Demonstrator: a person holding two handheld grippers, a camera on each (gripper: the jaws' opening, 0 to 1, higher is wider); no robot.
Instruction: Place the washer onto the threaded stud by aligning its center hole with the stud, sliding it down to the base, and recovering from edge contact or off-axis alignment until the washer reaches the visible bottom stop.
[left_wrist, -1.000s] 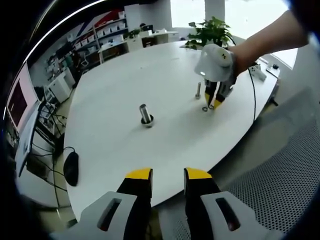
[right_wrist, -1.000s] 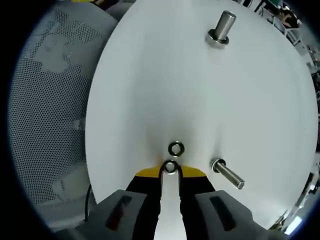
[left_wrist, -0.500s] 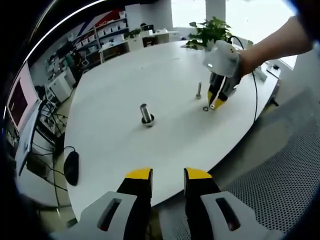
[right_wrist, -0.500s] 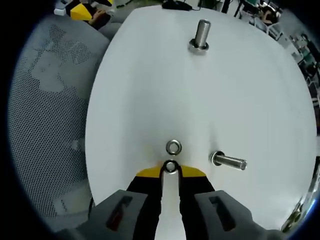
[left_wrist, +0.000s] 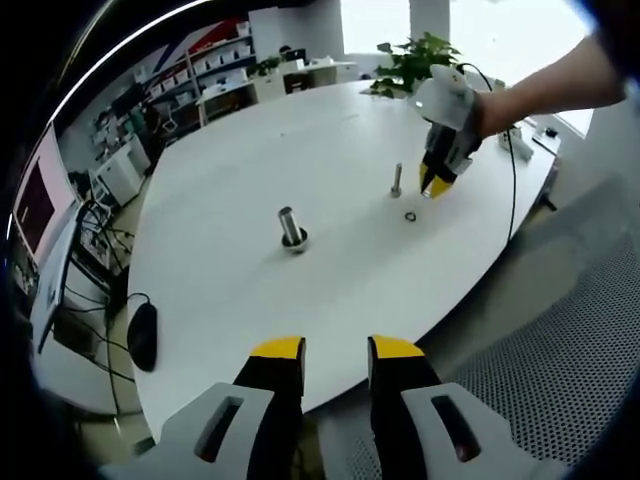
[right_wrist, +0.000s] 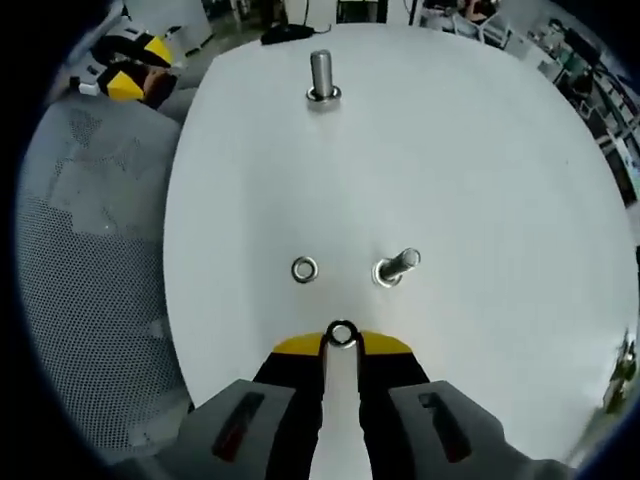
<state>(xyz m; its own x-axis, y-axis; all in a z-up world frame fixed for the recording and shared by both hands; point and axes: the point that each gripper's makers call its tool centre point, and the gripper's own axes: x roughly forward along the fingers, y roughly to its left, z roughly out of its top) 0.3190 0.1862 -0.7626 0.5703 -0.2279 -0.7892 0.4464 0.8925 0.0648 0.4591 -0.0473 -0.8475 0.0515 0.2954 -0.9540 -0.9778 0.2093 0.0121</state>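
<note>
My right gripper is shut on a small steel washer, pinched upright between its yellow tips. Just ahead of it a thin threaded stud stands on the white table, with a second washer lying flat to its left. In the left gripper view the right gripper, held by a hand, hovers just right of the thin stud, above the loose washer. My left gripper hangs open off the table's near edge, holding nothing.
A thicker stud with a wide base stands mid-table, also seen far ahead. A black mouse lies at the left edge. A potted plant sits at the back. A mesh chair flanks the table.
The right gripper has risen off the table with its washer and moved toward the thin stud. The loose washer stays put. The left gripper has not moved.
</note>
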